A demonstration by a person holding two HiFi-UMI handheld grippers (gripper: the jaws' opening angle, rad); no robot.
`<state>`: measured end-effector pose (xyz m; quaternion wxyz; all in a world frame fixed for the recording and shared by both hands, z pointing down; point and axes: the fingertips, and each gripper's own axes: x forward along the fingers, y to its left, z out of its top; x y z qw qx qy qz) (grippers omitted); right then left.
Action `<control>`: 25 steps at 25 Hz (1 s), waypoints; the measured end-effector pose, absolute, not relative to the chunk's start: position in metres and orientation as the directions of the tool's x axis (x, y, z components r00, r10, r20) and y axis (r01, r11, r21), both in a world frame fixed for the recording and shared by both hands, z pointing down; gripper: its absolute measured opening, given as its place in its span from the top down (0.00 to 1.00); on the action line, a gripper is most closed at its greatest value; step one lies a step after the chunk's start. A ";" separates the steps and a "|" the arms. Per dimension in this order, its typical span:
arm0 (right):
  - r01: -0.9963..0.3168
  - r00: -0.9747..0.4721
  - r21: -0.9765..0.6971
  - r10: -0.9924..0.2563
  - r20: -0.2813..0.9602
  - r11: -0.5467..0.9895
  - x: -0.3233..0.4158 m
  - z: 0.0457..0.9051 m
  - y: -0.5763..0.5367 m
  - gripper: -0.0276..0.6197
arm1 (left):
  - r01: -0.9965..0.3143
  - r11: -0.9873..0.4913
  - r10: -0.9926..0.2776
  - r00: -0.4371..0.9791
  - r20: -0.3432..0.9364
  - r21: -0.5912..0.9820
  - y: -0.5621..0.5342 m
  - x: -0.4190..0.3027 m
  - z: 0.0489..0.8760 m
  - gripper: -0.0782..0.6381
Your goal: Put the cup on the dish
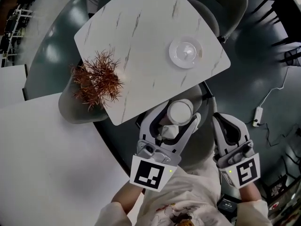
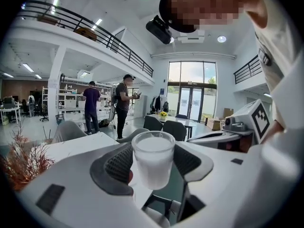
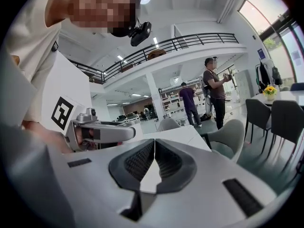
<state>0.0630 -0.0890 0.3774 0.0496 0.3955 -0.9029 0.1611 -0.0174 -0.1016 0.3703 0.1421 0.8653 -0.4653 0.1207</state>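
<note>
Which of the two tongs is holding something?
The left tongs: they are shut on the white cup, while the right tongs are shut and empty.

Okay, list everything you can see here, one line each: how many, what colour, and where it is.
table: one, white marble, centre of the head view
dish: one, white, on the table's far right part
cup: one, frosted white, held just off the table's near edge
dried plant: one, reddish brown, at the table's left edge
chairs: at least two, grey, around the table
bystanders: two, dark tops, standing in the hall
left gripper: one, white, jaws on the cup
right gripper: one, white, jaws together, empty
</note>
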 end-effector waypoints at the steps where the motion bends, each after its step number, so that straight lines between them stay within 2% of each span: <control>1: -0.731 -0.682 -0.248 -0.698 0.220 0.636 0.063 0.381 -0.092 0.95 | -0.839 -0.528 -0.770 0.538 0.342 0.133 -0.104 -0.016 0.373 0.52; 16: -0.717 -0.697 -0.266 -0.674 0.244 0.645 0.037 0.430 -0.134 0.95 | -0.832 -0.538 -0.748 0.545 0.378 0.136 -0.137 -0.021 0.433 0.52; 21: -0.759 -0.647 -0.199 -0.686 0.332 0.619 0.037 0.463 -0.142 0.95 | -0.840 -0.524 -0.759 0.535 0.371 0.139 -0.149 -0.025 0.451 0.52; 25: -0.751 -0.660 -0.280 -0.683 0.313 0.598 0.035 0.480 -0.147 0.95 | -0.837 -0.533 -0.757 0.537 0.372 0.124 -0.159 -0.026 0.464 0.52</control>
